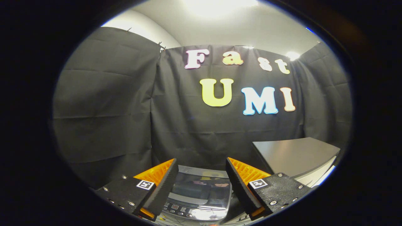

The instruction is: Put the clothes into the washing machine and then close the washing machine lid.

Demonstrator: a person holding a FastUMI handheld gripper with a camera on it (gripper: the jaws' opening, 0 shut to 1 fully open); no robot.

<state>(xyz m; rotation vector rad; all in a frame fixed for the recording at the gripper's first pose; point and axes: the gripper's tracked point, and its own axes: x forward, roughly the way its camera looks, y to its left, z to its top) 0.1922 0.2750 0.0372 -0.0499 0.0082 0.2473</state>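
Between the spread, empty fingers of the tool (pixel 201 185), toward 6 o'clock, sits the washing machine (pixel 199 197) with its glossy lid (pixel 201 188) seemingly down, so clothes could be blocked, or the tool might clip the grey tabletop (pixel 292 153) at 4 o'clock.

Grey table (pixel 292 153) at right, set against the black cloth wall; visible top bare. Washing machine (pixel 198 197) stands just left of it, lower, lid (pixel 201 186) shut, control panel (pixel 179 209) on near edge. Floor hidden.

Gripper (pixel 201 182) fingers apart, holding nothing.
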